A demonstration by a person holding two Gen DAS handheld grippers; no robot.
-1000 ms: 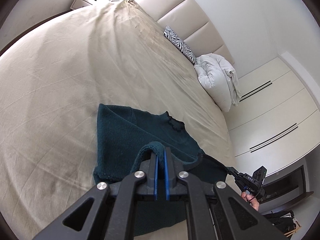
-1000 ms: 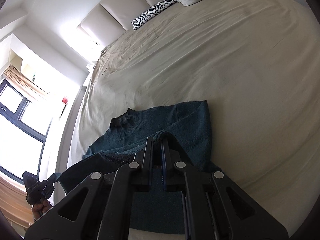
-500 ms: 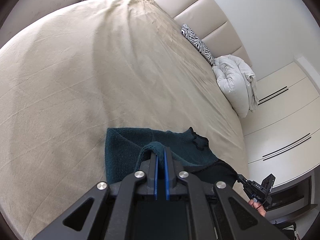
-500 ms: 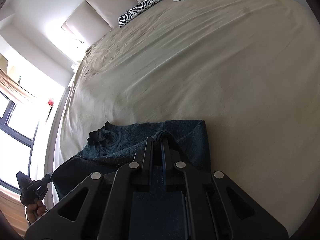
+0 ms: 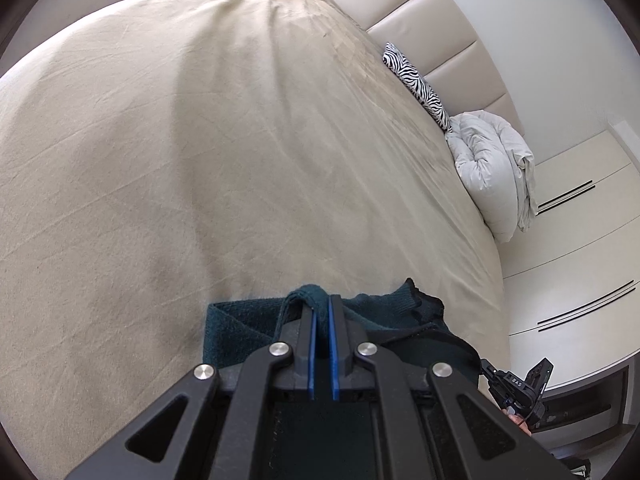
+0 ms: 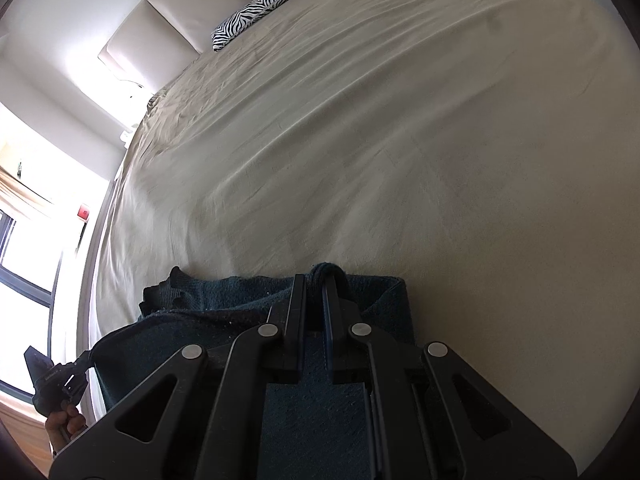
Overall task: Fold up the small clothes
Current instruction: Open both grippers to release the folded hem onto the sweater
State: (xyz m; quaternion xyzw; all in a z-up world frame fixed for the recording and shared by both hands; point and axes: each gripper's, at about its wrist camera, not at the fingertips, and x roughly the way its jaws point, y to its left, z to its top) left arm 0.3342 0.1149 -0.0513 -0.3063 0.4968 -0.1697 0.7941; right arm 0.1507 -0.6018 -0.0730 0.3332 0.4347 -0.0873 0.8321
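A small dark teal knit sweater [image 5: 240,328] lies on the beige bed sheet [image 5: 200,140], its ruffled collar [image 5: 416,300] toward the right gripper's side. My left gripper [image 5: 320,304] is shut on a pinched fold of the sweater's edge. My right gripper [image 6: 316,284] is shut on another fold of the same sweater [image 6: 224,296], whose collar [image 6: 168,284] shows at left. Most of the garment is hidden under the gripper bodies. Each gripper shows at the edge of the other's view: the right one [image 5: 516,388] and the left one [image 6: 52,376].
A zebra-print pillow [image 5: 420,84] and a white bundled duvet [image 5: 496,168] lie by the padded headboard [image 5: 432,32]. White wardrobe doors [image 5: 580,260] stand beyond the bed. A bright window [image 6: 24,240] is on the other side. Wide bare sheet [image 6: 400,140] stretches ahead.
Both grippers, still shut on the sweater, have carried its edge toward the collar end; less of the garment shows ahead of the fingers and the cameras tilt further toward the bed.
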